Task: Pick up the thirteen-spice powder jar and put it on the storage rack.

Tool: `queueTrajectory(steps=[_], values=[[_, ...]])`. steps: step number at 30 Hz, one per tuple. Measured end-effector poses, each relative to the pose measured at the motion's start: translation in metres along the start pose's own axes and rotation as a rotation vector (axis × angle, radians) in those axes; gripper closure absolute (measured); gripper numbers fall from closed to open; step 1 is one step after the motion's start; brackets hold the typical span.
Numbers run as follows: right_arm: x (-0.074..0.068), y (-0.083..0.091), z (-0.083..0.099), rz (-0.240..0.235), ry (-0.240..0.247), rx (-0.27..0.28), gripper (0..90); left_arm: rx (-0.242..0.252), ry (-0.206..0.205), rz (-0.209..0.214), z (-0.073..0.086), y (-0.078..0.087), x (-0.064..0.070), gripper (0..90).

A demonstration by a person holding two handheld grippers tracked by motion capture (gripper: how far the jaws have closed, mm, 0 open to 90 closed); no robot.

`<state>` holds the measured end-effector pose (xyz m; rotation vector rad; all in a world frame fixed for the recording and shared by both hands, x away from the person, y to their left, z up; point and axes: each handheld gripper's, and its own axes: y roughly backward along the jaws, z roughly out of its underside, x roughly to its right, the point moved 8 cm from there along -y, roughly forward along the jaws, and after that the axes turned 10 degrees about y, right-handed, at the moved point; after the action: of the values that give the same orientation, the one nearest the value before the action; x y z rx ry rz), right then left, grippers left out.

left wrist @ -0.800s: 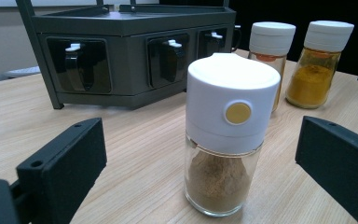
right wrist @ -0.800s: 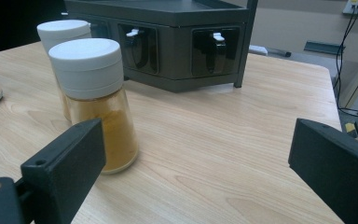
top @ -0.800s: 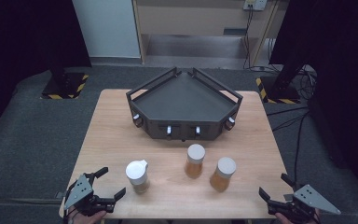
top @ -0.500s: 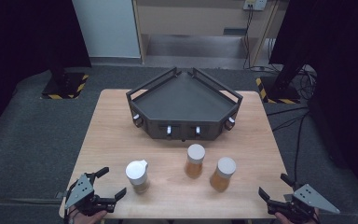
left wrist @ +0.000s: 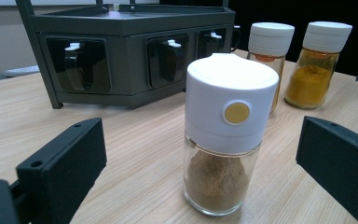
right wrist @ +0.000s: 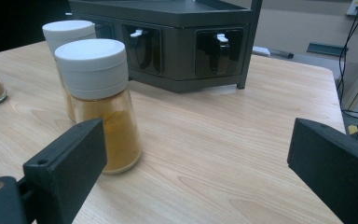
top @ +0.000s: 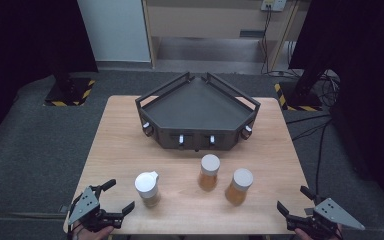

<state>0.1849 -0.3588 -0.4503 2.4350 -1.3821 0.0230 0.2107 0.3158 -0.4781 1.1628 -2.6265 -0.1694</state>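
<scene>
— High view first: what are we seeing on the table (top: 125, 145)?

— We see three spice jars standing upright in a loose row in front of the dark corner rack (top: 196, 111). Nearest our left gripper (top: 114, 200) is the brown-spice jar (top: 147, 188), white cap with a small yellow dot in the left gripper view. Farther right stand the middle jar (top: 209, 172) and the yellow-spice jar (top: 239, 186), close together but apart.

— And the tongs?

— Both are spread wide and hold nothing. Our left gripper sits at the table's near left corner, just beside the brown-spice jar without touching it; in the left gripper view that jar (left wrist: 226, 135) stands between the two black jaws, ahead of them. Our right gripper (top: 294, 201) is at the near right corner, near the yellow-spice jar; in the right gripper view that jar (right wrist: 101, 102) stands behind the left-hand jaw, untouched.
</scene>
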Motion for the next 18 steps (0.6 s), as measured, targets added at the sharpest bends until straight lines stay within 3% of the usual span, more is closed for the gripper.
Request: queueTrajectory(steps=[10,18], values=[[0.001,-0.001,0.001,0.004,-0.010,-0.001,4.1,0.003,0.022,-0.017,-0.005,0.004,0.001,0.3],[0.001,-0.001,0.001,0.005,-0.013,-0.001,4.1,0.016,0.007,-0.016,-0.019,0.006,0.003,0.2]])
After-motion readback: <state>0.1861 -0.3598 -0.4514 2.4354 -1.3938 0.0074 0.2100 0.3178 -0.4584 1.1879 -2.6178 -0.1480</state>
